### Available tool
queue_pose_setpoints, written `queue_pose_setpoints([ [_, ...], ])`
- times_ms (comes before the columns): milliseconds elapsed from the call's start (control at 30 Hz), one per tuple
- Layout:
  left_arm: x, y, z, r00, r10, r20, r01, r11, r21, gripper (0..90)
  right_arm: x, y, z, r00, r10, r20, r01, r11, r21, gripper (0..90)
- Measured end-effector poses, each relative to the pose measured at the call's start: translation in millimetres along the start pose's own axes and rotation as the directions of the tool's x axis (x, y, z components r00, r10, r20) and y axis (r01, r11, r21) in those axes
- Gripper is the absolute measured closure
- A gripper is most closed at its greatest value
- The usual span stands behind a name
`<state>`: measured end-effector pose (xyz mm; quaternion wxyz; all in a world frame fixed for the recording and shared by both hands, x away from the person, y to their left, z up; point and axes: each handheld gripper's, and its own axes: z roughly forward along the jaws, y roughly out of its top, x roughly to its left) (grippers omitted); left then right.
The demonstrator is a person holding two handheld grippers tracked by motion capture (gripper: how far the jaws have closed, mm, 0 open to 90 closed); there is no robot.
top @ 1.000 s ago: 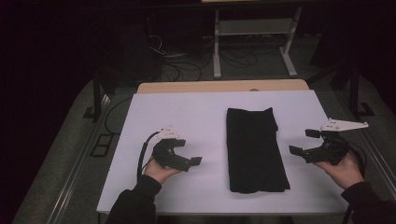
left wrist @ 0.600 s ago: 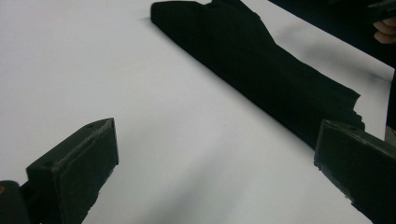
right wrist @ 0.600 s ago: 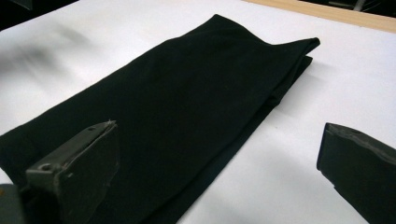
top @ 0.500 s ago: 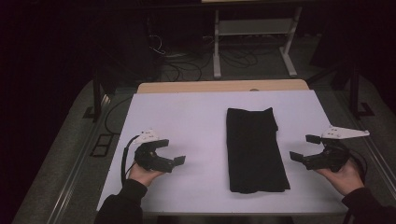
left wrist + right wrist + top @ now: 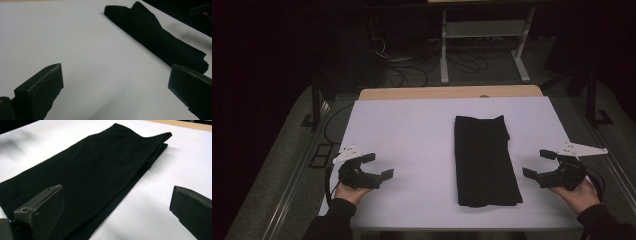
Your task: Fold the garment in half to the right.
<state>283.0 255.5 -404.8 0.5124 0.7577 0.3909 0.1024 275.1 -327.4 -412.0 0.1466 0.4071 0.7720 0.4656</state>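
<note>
Cloth (image 5: 486, 160) lies flat on the white table (image 5: 422, 135). It is black, folded into a long strip, w/ one short end near the person and the other end toward the far side. It sits a bit right of the middle of the table. No boxes, bowls or bins are on the table top, so nothing sits inside anything.

Left gripper (image 5: 378, 167) is at the near left part of the table, held in the left hand (image 5: 348, 191). Its jaws are wide apart w/ nothing between them but bare table. It is well apart from the cloth, w/ a big white gap between the two. In the left gripper view the cloth (image 5: 155, 37) runs across the top right, far past the jaw tips.

Right gripper (image 5: 539, 163) is at the near right edge of the table, held in the right hand (image 5: 581, 194). Its jaws are also wide apart and hold nothing. It points toward the cloth and is near its right long edge, but not touching it. In the right gripper view the cloth (image 5: 95, 175) is close in front; the left jaw stands over the black cloth and the right jaw over white table.

Both grippers are on opposite sides of the cloth, so the cloth lies between them, closer to the right one.
</note>
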Motion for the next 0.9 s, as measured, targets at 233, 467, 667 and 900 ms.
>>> queue_pose_setpoints([
  [233,6.7,-9.0,-15.5,0.9984,-0.008,-0.056,0.006,0.999,-0.043,0.0,-0.5,-9.4,-2.7,0.9999,0.001,0.014,-0.001,1.0,-0.009,0.0],
  [467,12.9,-19.9,-32.8,0.9915,-0.037,-0.125,0.029,0.9975,-0.064,0.0,-3.4,-16.7,-4.1,0.9992,0.02,0.034,-0.02,1.0,-0.011,0.0],
  [667,15.7,-23.6,-41.4,0.9839,-0.052,-0.171,0.039,0.9961,-0.079,0.0,-2.7,-17.3,-2.4,0.9994,0.02,0.028,-0.02,1.0,-0.015,0.0],
  [900,16.1,-23.4,-40.3,0.9833,-0.041,-0.177,0.029,0.9969,-0.073,0.0,-1.6,-15.8,-2.9,0.9992,0.021,0.033,-0.02,0.999,-0.026,0.0],
])
